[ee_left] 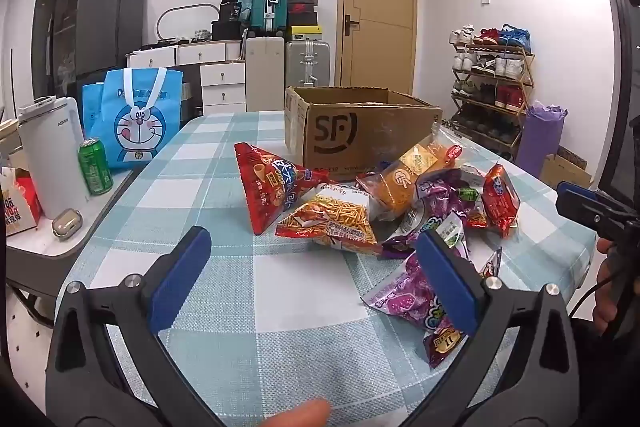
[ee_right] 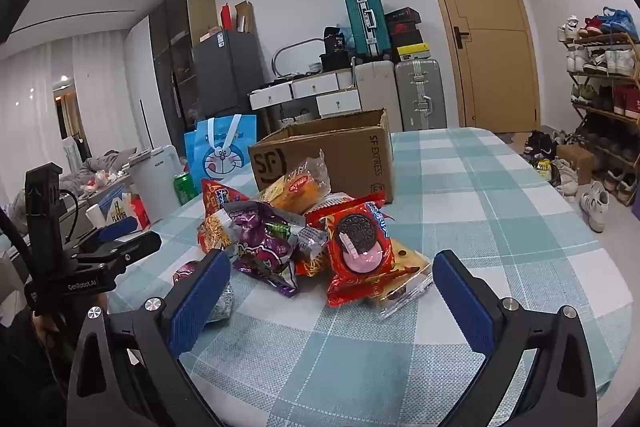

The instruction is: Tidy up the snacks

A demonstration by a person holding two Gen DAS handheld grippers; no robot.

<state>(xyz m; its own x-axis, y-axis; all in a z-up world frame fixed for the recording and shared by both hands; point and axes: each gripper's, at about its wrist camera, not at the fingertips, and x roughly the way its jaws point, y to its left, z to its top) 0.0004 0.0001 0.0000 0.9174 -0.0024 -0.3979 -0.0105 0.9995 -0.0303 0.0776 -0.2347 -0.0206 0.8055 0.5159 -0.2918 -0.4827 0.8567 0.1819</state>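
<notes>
A heap of snack bags lies on the checked tablecloth in front of an open cardboard box (ee_left: pixel 360 131) (ee_right: pixel 332 155). It holds a red triangular bag (ee_left: pixel 268 183), a noodle-snack bag (ee_left: pixel 332 223), an orange bag (ee_left: pixel 412 175) and purple bags (ee_left: pixel 408 303) (ee_right: pixel 260 243). A red cookie pack (ee_right: pixel 360 251) lies nearest in the right wrist view. My left gripper (ee_left: pixel 312 279) hovers open just short of the heap, its right finger over a purple bag. My right gripper (ee_right: pixel 332 299) is open too, the cookie pack just beyond its fingertips. Neither holds anything.
A side table at the left carries a green can (ee_left: pixel 94 167), a white appliance (ee_left: pixel 52 155), a blue cartoon bag (ee_left: pixel 136 115) and a small case (ee_left: pixel 66 223). Suitcases, drawers and a door stand behind. A shoe rack (ee_left: pixel 492 83) stands at the right. The table edge (ee_left: pixel 580 259) curves close to the heap.
</notes>
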